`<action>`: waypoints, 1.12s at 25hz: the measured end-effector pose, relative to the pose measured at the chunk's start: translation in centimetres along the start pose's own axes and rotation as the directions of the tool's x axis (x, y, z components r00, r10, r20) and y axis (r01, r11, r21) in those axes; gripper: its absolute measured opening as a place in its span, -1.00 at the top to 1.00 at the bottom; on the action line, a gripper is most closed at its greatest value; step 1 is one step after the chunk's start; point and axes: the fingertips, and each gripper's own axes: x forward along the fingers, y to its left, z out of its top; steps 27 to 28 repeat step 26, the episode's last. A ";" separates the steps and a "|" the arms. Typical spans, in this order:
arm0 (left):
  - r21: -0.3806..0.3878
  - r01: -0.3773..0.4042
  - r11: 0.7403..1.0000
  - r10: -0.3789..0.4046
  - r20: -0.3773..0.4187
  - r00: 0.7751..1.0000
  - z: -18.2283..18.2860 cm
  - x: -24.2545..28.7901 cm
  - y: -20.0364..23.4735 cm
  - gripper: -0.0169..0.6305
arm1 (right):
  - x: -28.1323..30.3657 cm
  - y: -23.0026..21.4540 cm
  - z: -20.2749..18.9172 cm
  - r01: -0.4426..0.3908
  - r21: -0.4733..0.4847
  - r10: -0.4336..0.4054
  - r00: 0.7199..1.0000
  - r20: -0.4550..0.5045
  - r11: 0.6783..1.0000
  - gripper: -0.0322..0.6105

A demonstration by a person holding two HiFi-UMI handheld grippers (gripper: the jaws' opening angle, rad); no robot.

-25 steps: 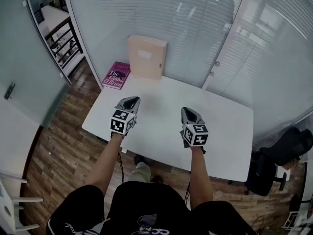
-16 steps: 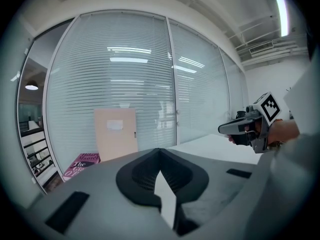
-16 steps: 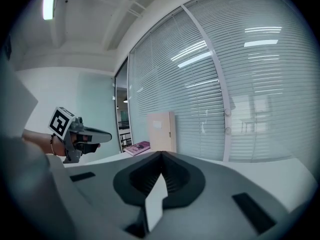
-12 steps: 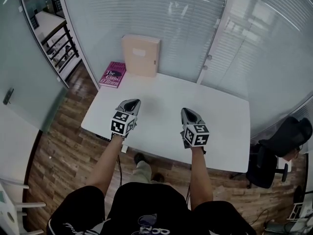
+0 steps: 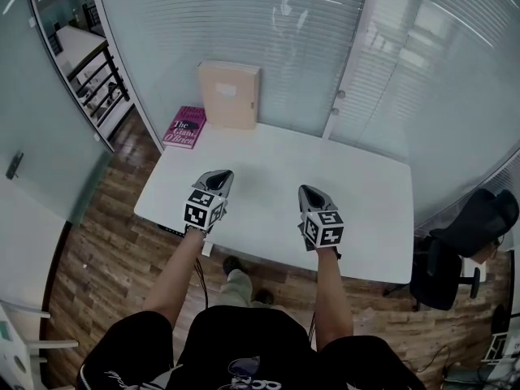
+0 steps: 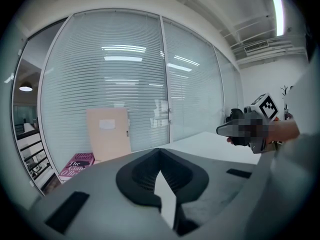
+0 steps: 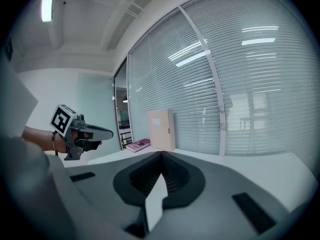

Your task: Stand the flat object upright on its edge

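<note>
Your left tongs (image 5: 220,175) and right tongs (image 5: 308,191) stay shut and empty over the table (image 5: 361,187). Book (image 5: 185,127) still flat at far-left corner.

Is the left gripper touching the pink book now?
Apart. The head view shows bare table between the left gripper and the pink book at the far corner.

I see a white table (image 5: 366,210) set close to glass walls (image 5: 268,47) lined with pale horizontal blinds. Beneath it runs a brown wood-plank floor (image 5: 97,250). A black office chair (image 5: 475,230) stands beside the table's right end. A strip light (image 6: 278,14) glows overhead.
</note>
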 end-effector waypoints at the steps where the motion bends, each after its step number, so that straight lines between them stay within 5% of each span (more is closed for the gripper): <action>1: 0.002 0.001 1.000 -0.001 -0.001 1.000 0.1 0.0 -0.1 0.88 | 0.0 -0.1 0.0 -0.002 0.000 0.002 1.000 -0.001 1.000 0.83; 28: 0.044 -0.012 0.999 0.013 -0.015 1.000 1.3 1.0 0.4 0.88 | 1.3 -1.0 1.4 -0.022 -0.001 0.022 1.000 0.015 1.000 0.83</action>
